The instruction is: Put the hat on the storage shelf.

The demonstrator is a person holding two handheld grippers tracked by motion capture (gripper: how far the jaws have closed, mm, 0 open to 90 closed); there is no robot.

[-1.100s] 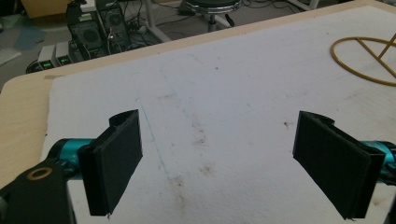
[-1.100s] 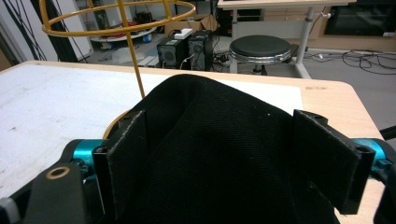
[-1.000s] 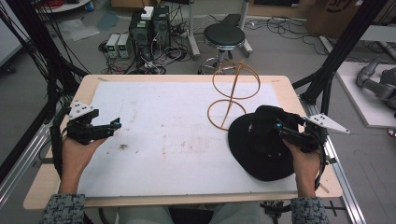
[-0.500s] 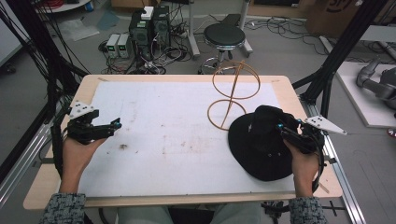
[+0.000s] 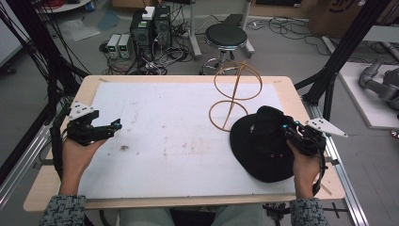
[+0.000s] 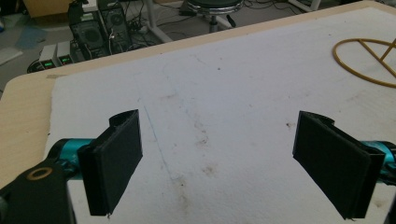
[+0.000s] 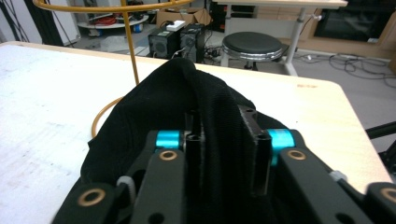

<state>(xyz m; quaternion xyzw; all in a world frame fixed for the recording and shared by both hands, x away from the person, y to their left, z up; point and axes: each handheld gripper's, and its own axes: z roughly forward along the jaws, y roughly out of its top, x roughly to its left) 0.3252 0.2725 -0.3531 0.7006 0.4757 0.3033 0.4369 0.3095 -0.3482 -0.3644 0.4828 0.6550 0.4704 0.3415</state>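
High view, item in hand: black hat (image 5: 263, 148) near the table's (image 5: 188, 80) right edge, my right gripper (image 5: 288, 133) clamped on its crown and barely shifted since a second ago, lift pending; left gripper (image 5: 110, 128) idle, jaws apart.

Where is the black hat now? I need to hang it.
In the high view, the black hat lies at the table's right, pinched by the right tool, beside the wire stand.
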